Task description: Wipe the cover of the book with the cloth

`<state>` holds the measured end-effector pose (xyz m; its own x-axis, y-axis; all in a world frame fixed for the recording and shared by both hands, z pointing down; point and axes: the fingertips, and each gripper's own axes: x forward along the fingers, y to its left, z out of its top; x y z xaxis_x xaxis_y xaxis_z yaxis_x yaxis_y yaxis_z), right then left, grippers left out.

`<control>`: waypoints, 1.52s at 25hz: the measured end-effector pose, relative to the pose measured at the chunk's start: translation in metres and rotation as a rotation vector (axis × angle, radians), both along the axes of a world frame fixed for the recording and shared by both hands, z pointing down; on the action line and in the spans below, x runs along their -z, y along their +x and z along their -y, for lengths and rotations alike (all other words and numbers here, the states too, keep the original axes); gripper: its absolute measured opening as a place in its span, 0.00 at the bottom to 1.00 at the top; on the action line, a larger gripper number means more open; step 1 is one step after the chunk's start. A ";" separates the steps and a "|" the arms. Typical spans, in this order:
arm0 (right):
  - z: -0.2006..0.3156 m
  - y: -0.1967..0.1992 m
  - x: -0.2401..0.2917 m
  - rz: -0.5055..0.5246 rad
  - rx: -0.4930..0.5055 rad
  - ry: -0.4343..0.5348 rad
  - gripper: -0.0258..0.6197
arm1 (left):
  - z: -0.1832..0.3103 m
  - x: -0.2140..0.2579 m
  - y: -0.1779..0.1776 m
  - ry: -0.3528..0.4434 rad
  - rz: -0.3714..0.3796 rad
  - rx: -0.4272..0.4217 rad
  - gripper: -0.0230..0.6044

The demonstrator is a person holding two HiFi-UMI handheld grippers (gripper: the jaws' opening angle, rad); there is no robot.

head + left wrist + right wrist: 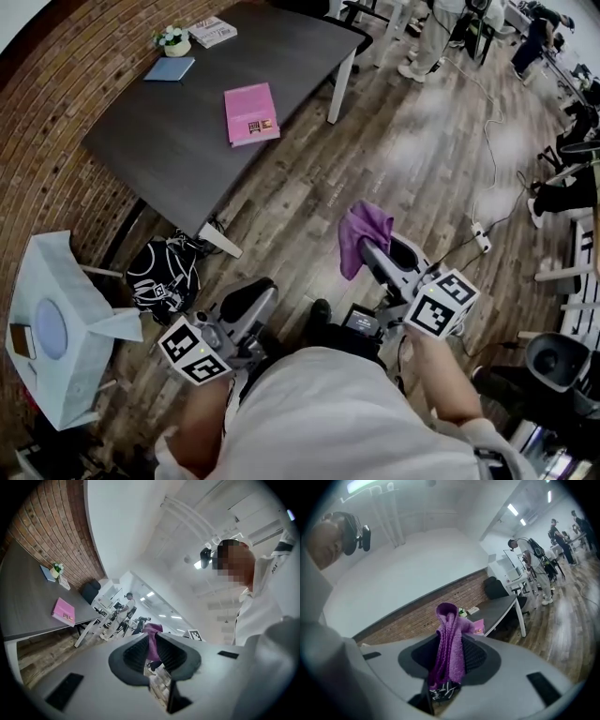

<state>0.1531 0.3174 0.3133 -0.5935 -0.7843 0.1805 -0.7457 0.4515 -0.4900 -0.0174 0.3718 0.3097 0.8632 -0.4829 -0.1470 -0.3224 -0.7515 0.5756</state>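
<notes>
Purple cloth [364, 230] hanging pinched in right claw [377, 255], well off table [169, 141]. Left claw [246, 302] gaping, empty. Pink book [251, 114] lying near table edge, likely sliding off under wipe if unbraced.

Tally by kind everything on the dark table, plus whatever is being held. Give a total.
Books: 2, the pink book and the blue book
Booklet: 1
Potted plant: 1
Cloth: 1, purple, clamped in the right hand-held gripper
Total: 5
</notes>
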 end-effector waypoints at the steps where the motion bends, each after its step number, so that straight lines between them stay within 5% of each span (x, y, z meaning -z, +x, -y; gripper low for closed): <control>1: 0.007 0.007 -0.002 -0.028 0.001 0.001 0.24 | 0.007 -0.001 0.006 -0.006 0.005 0.008 0.13; 14: 0.083 0.066 -0.045 -0.131 0.079 -0.067 0.25 | 0.063 -0.024 0.058 -0.075 0.088 0.116 0.11; 22: 0.125 0.055 -0.075 -0.125 0.104 -0.131 0.25 | 0.111 -0.050 0.042 -0.128 0.136 0.153 0.07; 38: 0.271 -0.004 -0.104 -0.196 0.000 -0.218 0.25 | 0.295 -0.105 -0.021 -0.164 0.336 0.031 0.05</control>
